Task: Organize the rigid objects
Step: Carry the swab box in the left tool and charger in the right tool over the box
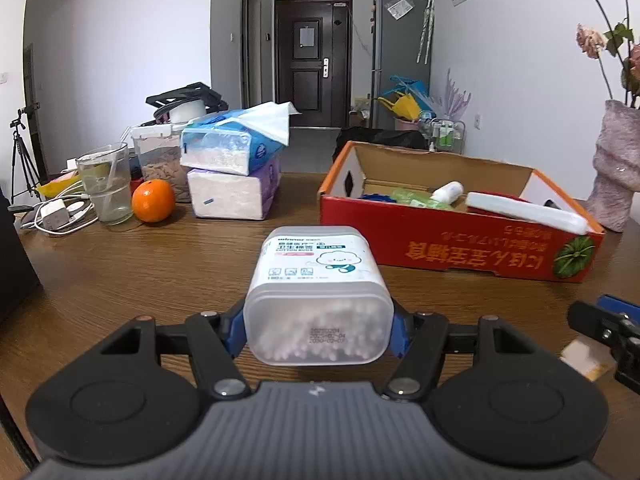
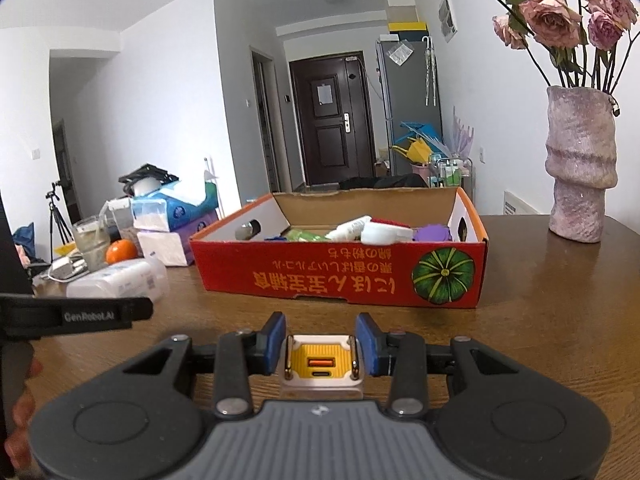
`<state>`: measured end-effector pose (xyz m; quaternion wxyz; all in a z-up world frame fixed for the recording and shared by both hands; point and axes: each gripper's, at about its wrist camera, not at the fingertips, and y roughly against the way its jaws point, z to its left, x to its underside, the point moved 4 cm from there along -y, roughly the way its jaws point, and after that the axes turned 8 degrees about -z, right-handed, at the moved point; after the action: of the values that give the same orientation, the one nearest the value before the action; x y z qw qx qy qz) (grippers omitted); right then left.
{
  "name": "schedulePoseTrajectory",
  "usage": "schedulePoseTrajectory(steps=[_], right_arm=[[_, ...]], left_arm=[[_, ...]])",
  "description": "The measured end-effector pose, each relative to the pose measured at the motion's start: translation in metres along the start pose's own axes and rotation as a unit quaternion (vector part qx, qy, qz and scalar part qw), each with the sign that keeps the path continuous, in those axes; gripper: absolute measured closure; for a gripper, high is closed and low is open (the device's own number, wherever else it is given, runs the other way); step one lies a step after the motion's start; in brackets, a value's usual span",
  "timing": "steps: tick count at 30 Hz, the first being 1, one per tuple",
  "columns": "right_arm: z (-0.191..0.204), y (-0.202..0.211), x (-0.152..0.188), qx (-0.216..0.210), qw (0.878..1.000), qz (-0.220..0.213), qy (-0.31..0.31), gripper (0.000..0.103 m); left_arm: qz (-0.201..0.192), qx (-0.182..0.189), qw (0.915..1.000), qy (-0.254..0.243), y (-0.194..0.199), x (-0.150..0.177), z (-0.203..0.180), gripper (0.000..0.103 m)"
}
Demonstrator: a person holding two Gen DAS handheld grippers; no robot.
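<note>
Translucent swab tub (image 1: pixel 318 296) clamped in left gripper (image 1: pixel 318 330), above bench (image 1: pixel 140 272), short of box (image 1: pixel 460 248). Right gripper (image 2: pixel 321 344) fingers closed against charger (image 2: pixel 321 364). Risk: smooth tub slipping; box crowded, tub may perch on contents.

Translucent cotton swab box (image 1: pixel 318 296), white-labelled and full of swabs, tipped on its side above the wooden table, left of the red cardboard box (image 2: pixel 340 276). White-and-yellow USB charger (image 2: pixel 321 364), ports facing forward, sits near that open box, which holds assorted items.
</note>
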<state>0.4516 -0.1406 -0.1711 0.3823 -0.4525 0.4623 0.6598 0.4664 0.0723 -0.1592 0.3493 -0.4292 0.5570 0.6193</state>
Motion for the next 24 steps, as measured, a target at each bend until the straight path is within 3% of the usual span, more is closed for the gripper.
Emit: schedulePoseTrajectory(steps=[16,24], right_arm=[[-0.009,0.023,-0.037,-0.008,0.998,-0.064,-0.01,0.065],[-0.02,0.016,-0.06,-0.002,0.996,-0.092,-0.018,0.065]], left_arm=[[-0.051,0.027,0.9984,-0.004,0.022,-0.025,-0.036,0.037],[-0.065,0.041,0.997,0.005,0.014,-0.042,-0.054,0.037]])
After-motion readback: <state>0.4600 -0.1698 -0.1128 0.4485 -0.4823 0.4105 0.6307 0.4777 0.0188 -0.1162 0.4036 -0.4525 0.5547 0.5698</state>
